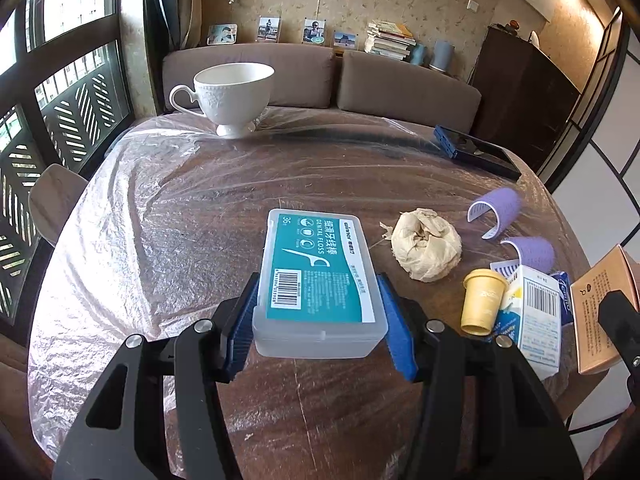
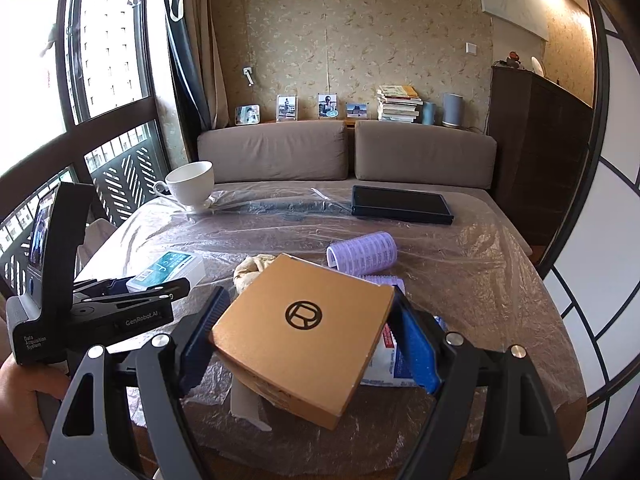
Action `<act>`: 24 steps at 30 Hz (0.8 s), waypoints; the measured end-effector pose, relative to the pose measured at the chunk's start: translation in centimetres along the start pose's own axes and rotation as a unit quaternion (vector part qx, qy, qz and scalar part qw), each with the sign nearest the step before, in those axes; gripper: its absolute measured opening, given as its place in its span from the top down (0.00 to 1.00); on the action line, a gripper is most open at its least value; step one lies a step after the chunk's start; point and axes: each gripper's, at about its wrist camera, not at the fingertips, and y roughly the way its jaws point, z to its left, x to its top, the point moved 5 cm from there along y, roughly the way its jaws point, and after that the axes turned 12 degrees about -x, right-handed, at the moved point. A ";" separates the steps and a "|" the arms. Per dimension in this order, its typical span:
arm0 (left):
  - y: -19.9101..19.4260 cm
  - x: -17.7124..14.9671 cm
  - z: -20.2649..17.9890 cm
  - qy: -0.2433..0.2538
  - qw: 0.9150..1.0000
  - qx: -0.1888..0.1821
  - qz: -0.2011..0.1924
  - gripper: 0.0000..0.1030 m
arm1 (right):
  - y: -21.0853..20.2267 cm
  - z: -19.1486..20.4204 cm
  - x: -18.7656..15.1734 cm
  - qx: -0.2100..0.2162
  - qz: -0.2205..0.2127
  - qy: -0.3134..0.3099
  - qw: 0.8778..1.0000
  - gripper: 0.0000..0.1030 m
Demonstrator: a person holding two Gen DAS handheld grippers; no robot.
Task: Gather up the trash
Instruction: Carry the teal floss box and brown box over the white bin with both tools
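A round-cornered wooden tabletop is covered by a wrinkled sheet of clear plastic. At its far left corner stands a white footed teacup, upright, handle pointing left. Near the far right edge lies a flat dark blue case, closed, well apart from the cup. A chair back shows beside the left edge. Beyond the far edge are two brown sofa cushions. On the ledge above them stand four small photo frames, a stack of books and a grey cylinder. A dark wooden cabinet stands at right, a large window at left.
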 end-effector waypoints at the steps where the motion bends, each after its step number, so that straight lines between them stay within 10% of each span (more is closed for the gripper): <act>1: -0.2 -0.1 -0.1 0.002 1.000 0.001 0.000 0.45 | -0.1 -0.1 0.0 0.002 0.001 -0.001 1.000 0.25; 24: -5.9 -3.5 -2.9 0.017 0.999 -0.029 -0.017 0.45 | -4.2 -1.8 -3.0 0.049 0.043 -0.008 0.998 0.25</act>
